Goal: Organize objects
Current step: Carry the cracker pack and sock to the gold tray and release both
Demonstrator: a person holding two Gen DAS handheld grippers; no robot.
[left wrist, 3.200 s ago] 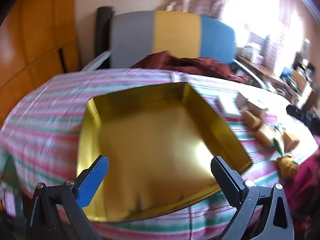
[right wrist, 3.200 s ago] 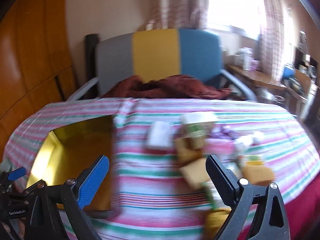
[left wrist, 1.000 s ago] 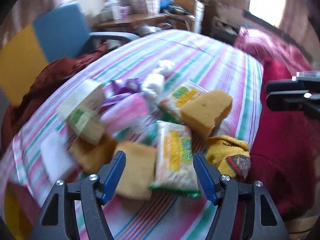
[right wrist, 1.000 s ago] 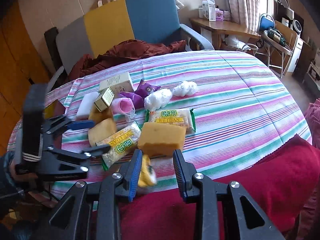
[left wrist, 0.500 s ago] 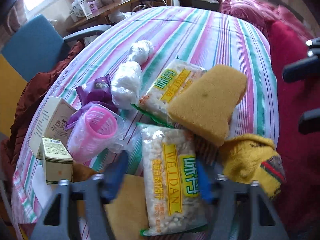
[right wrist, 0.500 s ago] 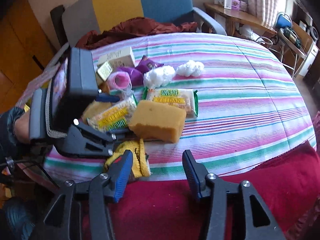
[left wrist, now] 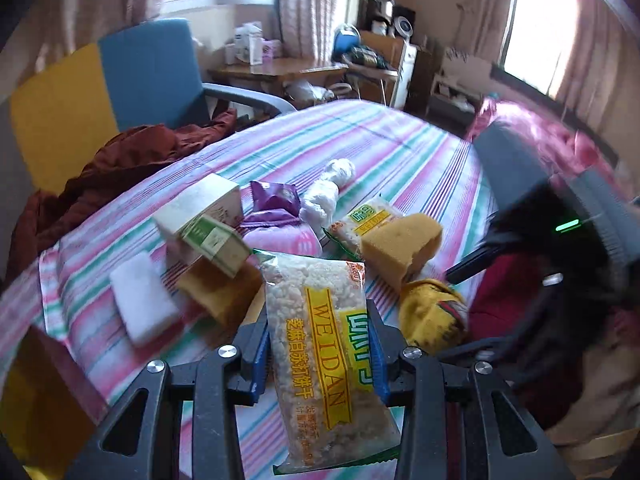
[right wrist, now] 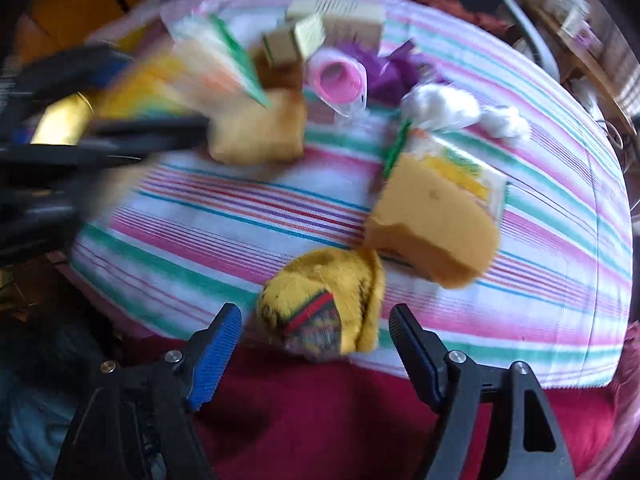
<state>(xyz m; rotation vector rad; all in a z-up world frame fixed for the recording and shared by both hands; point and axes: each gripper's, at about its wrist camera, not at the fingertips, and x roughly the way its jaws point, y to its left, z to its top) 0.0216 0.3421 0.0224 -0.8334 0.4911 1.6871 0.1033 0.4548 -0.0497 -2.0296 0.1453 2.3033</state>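
My left gripper (left wrist: 320, 340) is shut on a clear WEIDAN cracker packet (left wrist: 324, 344) with a yellow label and holds it above the striped tablecloth (left wrist: 400, 152). In the right wrist view that packet (right wrist: 192, 76) is a blur at upper left. My right gripper (right wrist: 316, 340) is open, its fingers on either side of a rolled yellow sock (right wrist: 324, 300) at the table's front edge. The sock also shows in the left wrist view (left wrist: 432, 312). A gold tin (right wrist: 60, 120) peeks out at far left.
On the cloth lie yellow sponges (right wrist: 432, 224) (right wrist: 260, 128), a second cracker packet (left wrist: 368, 220), a pink cup (right wrist: 340, 80), purple wrappers (left wrist: 276, 196), white bagged wads (right wrist: 440, 108), small cartons (left wrist: 208, 232) and a white block (left wrist: 140, 300). A chair (left wrist: 120, 80) with red cloth stands behind.
My left gripper has shut on the cracker packet and lifted it off the pile. My right gripper has dropped lower and closer over the yellow sock and opened wider.
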